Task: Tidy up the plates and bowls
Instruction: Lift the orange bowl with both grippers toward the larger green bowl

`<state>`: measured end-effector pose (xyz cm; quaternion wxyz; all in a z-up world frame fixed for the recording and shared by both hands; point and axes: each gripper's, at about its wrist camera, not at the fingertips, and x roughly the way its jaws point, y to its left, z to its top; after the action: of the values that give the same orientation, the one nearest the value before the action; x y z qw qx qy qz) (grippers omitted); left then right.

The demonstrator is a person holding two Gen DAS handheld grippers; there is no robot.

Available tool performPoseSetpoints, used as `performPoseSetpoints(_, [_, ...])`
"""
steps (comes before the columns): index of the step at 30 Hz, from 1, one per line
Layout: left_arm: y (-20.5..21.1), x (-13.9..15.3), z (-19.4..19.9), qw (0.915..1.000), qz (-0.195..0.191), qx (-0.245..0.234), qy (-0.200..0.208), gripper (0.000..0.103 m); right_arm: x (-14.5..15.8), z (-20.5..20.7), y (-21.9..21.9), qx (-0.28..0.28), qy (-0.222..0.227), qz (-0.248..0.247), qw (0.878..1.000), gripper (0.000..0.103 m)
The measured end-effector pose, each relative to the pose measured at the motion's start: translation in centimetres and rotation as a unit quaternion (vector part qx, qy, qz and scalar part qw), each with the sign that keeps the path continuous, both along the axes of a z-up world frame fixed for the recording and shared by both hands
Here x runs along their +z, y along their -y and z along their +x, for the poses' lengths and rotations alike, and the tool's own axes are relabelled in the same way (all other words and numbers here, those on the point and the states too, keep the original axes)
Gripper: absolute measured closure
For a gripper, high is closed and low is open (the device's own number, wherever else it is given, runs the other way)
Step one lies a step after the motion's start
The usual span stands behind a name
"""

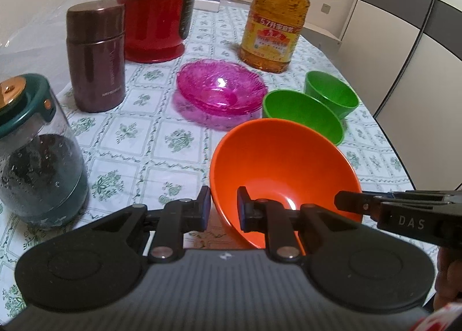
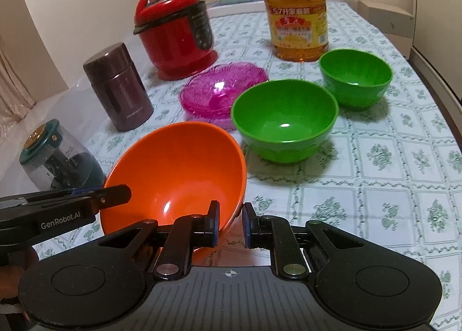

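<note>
Orange bowl (image 1: 284, 163): held off the desk, tilted, its opening turned toward the far side of the desk; each gripper grips an opposite side of its rim.
Left gripper (image 1: 223, 209): jaws narrow, clamped on the bowl's rim, one finger outside the wall and one inside.
Right gripper (image 2: 231, 224): jaws narrow, pinching the rim on the other side; in the left wrist view it comes in from the right edge and reaches the rim.
Green bowls: the nearer one (image 2: 284, 120) stands upright on the desk just beyond the orange bowl; the farther one (image 2: 356, 81) stands upright beside it, toward the oil bottle. Whether the two touch cannot be told.
Pink plates (image 1: 221, 88): clear pink glass dishes nested in a stack, left of the green bowls.
Oil bottle (image 1: 274, 22): large, yellow cap and handle, behind the bowls.
Red cooker (image 1: 156, 10): at the far left of the desk, lid on.
Maroon flask (image 1: 96, 56): upright, in front of the cooker.
Glass jar (image 1: 37, 152): green lid, dark contents, nearest on the left.
Desk (image 2: 389, 186): covered with a white cloth with a green flower pattern.
</note>
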<state>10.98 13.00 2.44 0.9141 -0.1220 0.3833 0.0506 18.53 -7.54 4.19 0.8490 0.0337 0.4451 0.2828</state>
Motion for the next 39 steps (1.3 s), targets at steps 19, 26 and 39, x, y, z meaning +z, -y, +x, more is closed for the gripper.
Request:
performPoseSetpoints(19, [3.1,3.4,2.6,0.9993,0.019,-0.026,0.021,0.086,2.4,1.7,3.5,-0.026,0.010,0.022,0.999,0.087])
performPoseSetpoints(26, [3.9,5.1,4.7,0.9986,0.019,-0.034,0.035,0.086,4.1,3.8,4.9,-0.038,0.013,0.036,0.999,0.087])
performPoseSetpoints(39, [5.7,5.4,11.8,0.9977,0.026,-0.054,0.031,0.086,4.9,10.4,6.2,-0.063,0.009,0.029,0.998,0.087])
